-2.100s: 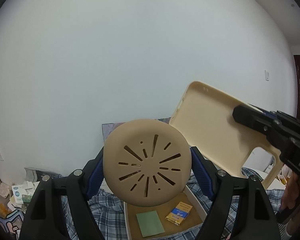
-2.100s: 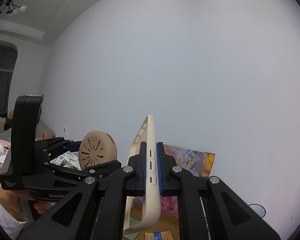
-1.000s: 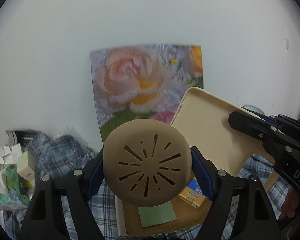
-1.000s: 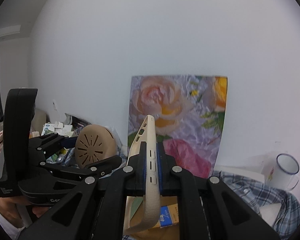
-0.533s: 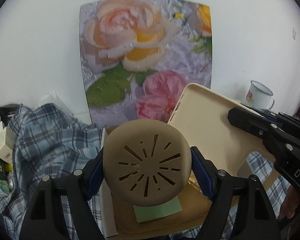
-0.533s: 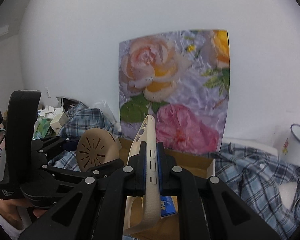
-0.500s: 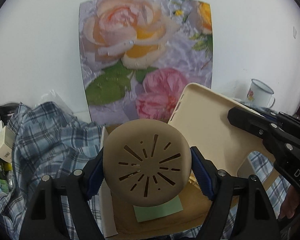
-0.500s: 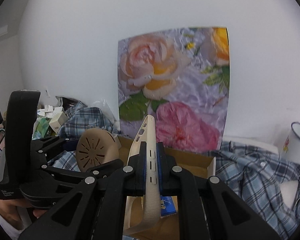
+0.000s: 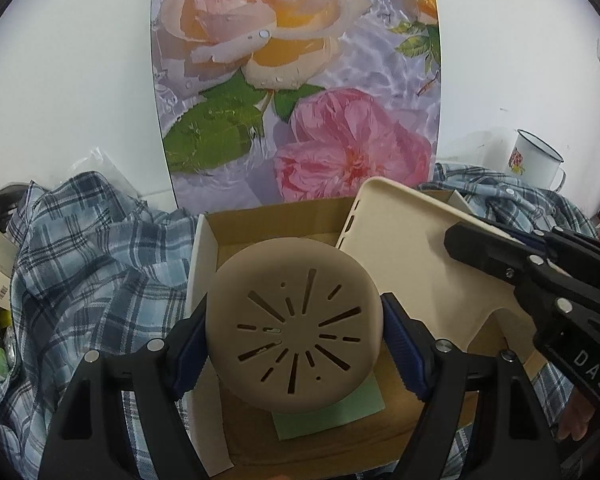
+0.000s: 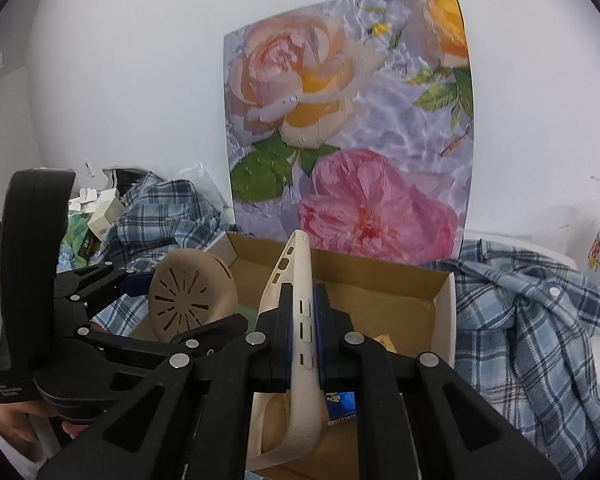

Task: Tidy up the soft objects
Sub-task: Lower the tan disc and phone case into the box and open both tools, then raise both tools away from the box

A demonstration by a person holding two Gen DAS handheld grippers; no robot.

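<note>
My left gripper (image 9: 294, 326) is shut on a round tan silicone disc (image 9: 294, 328) with radial slits, held above an open cardboard box (image 9: 236, 224). The disc also shows in the right wrist view (image 10: 192, 296). My right gripper (image 10: 303, 316) is shut on a cream soft phone case (image 10: 300, 280), held edge-up over the same box (image 10: 379, 276). In the left wrist view the phone case (image 9: 415, 256) hangs over the box's right side, beside the disc.
A green pad (image 9: 327, 414) and a small blue and yellow packet (image 10: 339, 406) lie in the box. A blue plaid shirt (image 9: 84, 256) surrounds the box. A floral board (image 9: 296, 80) leans on the wall behind. An enamel mug (image 9: 533, 164) stands at right. Small boxes (image 10: 100, 220) clutter the left.
Both grippers have tilted down and come lower toward the box with their objects. The box and floral board now fill more of both views.
</note>
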